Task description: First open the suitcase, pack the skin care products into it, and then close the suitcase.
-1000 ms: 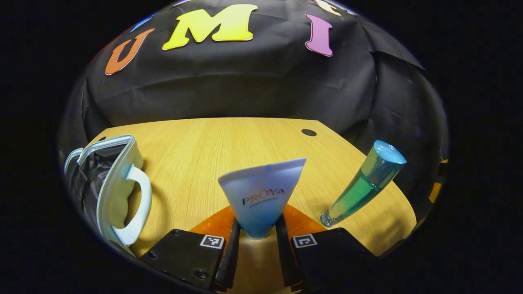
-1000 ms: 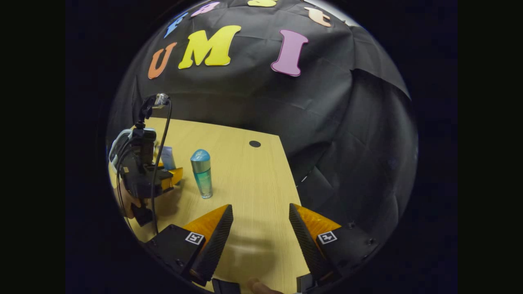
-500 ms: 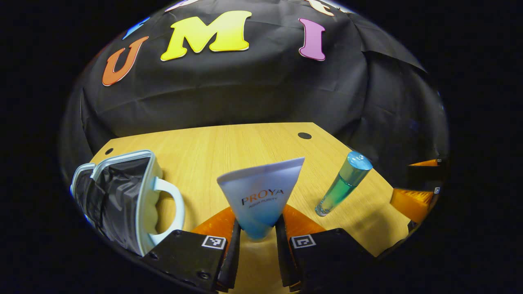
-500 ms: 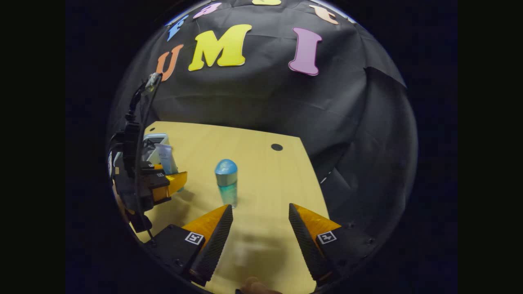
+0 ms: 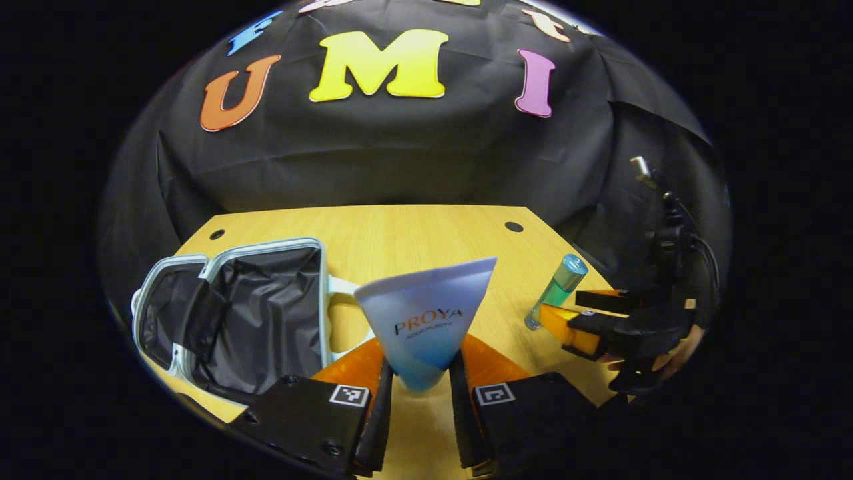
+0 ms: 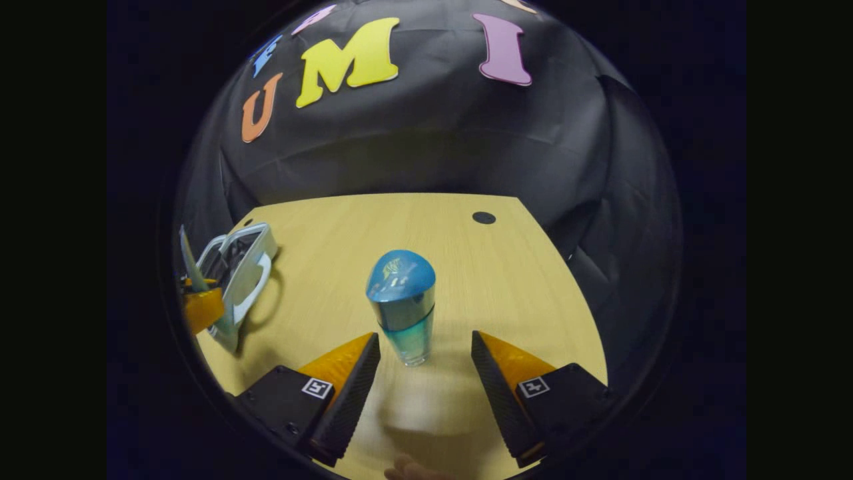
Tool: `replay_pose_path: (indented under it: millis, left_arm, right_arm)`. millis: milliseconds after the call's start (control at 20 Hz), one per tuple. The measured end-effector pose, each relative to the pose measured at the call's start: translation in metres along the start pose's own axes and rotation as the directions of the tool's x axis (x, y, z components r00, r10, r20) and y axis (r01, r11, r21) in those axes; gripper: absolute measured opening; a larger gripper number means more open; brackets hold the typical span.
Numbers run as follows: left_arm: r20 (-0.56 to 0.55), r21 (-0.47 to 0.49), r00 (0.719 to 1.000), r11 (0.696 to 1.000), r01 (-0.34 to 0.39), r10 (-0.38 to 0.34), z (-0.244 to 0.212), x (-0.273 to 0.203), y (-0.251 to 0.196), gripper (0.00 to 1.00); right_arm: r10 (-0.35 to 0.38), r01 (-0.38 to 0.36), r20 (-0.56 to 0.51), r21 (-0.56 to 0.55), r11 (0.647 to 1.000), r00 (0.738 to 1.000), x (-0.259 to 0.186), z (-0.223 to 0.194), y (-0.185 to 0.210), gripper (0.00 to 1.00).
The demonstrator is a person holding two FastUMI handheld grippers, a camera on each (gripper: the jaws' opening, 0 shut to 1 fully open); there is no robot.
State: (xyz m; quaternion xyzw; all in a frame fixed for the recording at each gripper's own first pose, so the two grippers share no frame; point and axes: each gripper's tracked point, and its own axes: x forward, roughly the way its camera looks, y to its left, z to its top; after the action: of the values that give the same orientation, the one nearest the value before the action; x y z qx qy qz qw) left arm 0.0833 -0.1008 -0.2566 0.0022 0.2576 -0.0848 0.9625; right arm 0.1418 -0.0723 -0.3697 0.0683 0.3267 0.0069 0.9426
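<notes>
The left hand-held gripper [image 5: 418, 393] clenches the tube [image 5: 426, 320], right of the open suitcase [image 5: 253, 313]; lower it inside before releasing. The right hand-held gripper [image 6: 425, 373], released, straddles the bottle [image 6: 403, 307] standing on the worktop [image 6: 506, 280].

1. Your left gripper [image 5: 420, 390]: fingers closed tight, both pressing a held item, raised off the surface.
2. Your right gripper [image 6: 425, 360]: fingers spread wide, level, low over the surface; your hand [image 5: 673, 357] grips its body.

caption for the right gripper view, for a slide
Open right gripper lined up on the upright teal bottle, open suitcase at left.
</notes>
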Motion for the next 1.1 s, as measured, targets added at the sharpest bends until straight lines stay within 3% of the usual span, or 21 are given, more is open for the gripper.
replay_pose_path:
  millis: [200,400,750,1050,1100]
  left_arm:
    - [-0.005,-0.043,1.000,0.999,-0.031,0.031,-0.003,-0.022,0.026,0.43]
    - [-0.026,-0.100,0.996,0.991,-0.085,0.083,-0.011,-0.036,0.056,0.43]
    - [-0.012,-0.106,0.993,0.988,-0.117,0.116,-0.002,-0.043,0.100,0.44]
    - [-0.059,-0.161,0.990,0.978,-0.135,0.127,0.004,-0.037,0.141,0.44]
    - [-0.077,-0.163,0.987,0.975,-0.151,0.140,0.002,-0.037,0.152,0.48]
  right_arm:
    - [-0.025,0.024,0.015,0.020,1.000,1.000,0.021,0.001,0.004,0.80]
    - [-0.058,0.056,0.032,0.036,0.998,0.998,0.026,0.005,0.008,0.41]
    - [-0.083,0.083,0.005,0.033,0.996,0.996,0.015,0.002,0.013,0.35]
    - [-0.056,0.056,0.002,0.025,0.998,0.998,-0.044,0.020,0.041,0.33]
    - [-0.053,0.053,0.006,0.024,0.998,0.999,-0.055,0.024,0.047,0.33]
